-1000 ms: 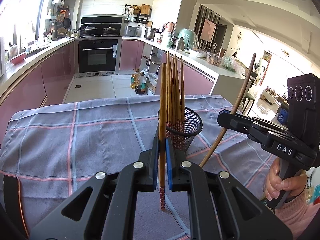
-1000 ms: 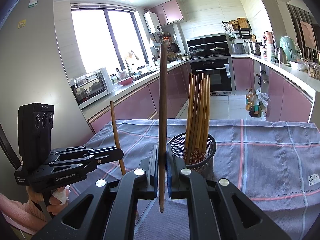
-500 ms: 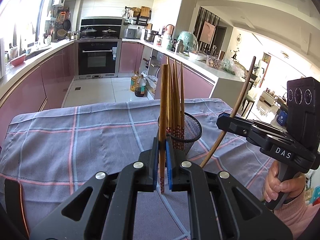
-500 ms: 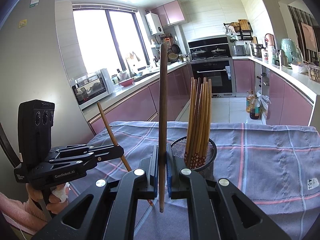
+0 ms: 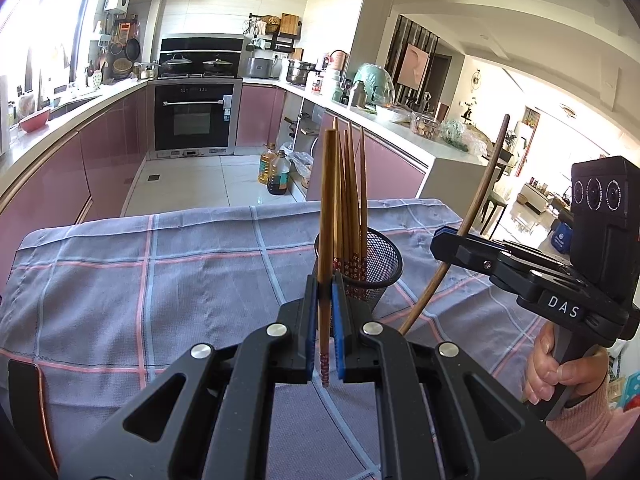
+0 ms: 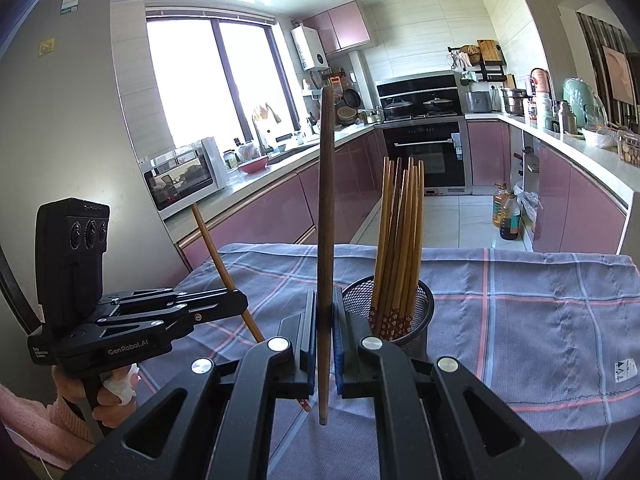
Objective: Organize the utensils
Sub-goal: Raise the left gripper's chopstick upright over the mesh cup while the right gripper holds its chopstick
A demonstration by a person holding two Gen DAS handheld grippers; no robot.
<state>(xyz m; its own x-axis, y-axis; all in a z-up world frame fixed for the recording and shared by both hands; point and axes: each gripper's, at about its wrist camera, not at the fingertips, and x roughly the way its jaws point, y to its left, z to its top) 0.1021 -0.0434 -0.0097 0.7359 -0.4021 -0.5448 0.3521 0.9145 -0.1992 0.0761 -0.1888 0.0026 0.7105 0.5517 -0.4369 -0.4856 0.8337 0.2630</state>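
Chopsticks are the business here: in the left wrist view, the left gripper is clamped on a light chopstick that stands nearly upright, its patterned tip hanging just below the pads and above the checked cloth covering the desk. Compared with a second ago the cloth's far edge sits lower in this view and the mesh holder lies closer ahead, so the left gripper seems to have risen and edged toward it, which I read as lining the stick up for a drop into the holder. The holder stands near the desk's far right part and already carries a bunch of chopsticks, patterned ends down. To the right, the right gripper pinches a dark chopstick that leans outward at the top. In the right wrist view, that right gripper is closed on the dark chopstick, held close to vertical with its lower end hanging free above the cloth. The holder sits just right of the pads with its bundle fanned slightly. At the desk's left edge the left gripper holds its light chopstick, now tilted further than a second ago. Neither held stick is in the holder yet.
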